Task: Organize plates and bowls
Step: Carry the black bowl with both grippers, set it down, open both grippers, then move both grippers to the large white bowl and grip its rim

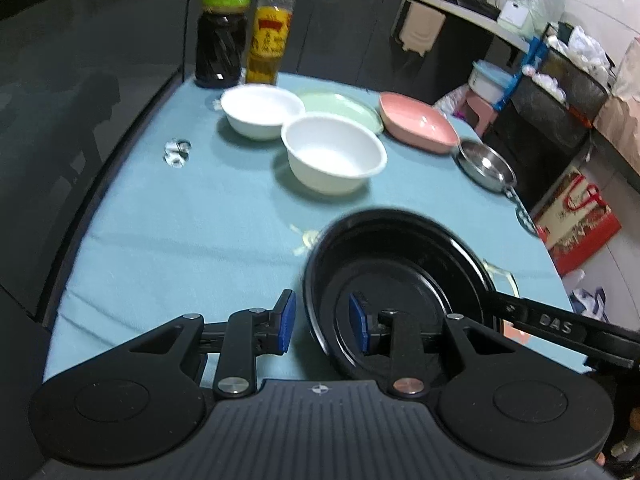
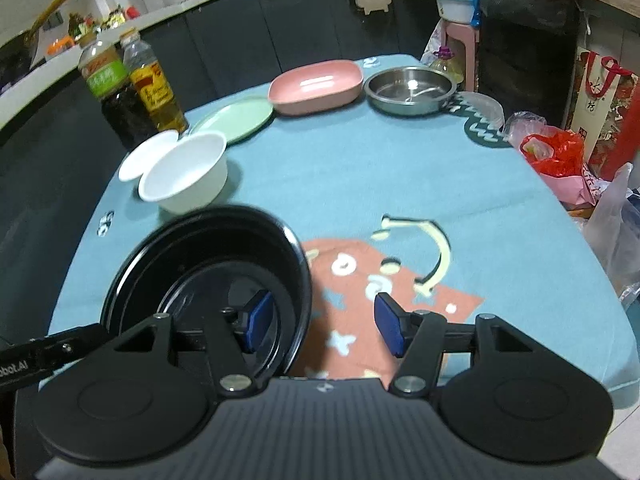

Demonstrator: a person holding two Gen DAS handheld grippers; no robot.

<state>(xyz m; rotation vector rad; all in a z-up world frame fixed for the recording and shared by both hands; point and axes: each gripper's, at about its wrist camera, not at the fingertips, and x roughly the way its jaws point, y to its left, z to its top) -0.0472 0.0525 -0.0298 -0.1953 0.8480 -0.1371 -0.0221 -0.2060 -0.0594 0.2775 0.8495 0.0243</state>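
Note:
A black bowl (image 1: 400,248) (image 2: 208,248) sits near me on the teal tablecloth (image 1: 180,220). My left gripper (image 1: 323,320) straddles the bowl's left rim, one blue pad outside and one inside, with small gaps showing on both sides. My right gripper (image 2: 325,322) stands wide open across the bowl's right rim, its left pad inside the bowl and its right pad well clear over the cloth. Farther back are two white bowls (image 1: 334,152) (image 1: 260,110), a green plate (image 1: 344,106), a pink dish (image 1: 416,122) and a steel bowl (image 1: 486,166).
Two sauce bottles (image 1: 222,40) (image 1: 270,40) stand at the far left corner of the table. A red plastic bag (image 2: 556,152) and a clear lid (image 2: 484,108) lie at the right edge. Dark cabinets and a red gift bag (image 1: 576,220) surround the table.

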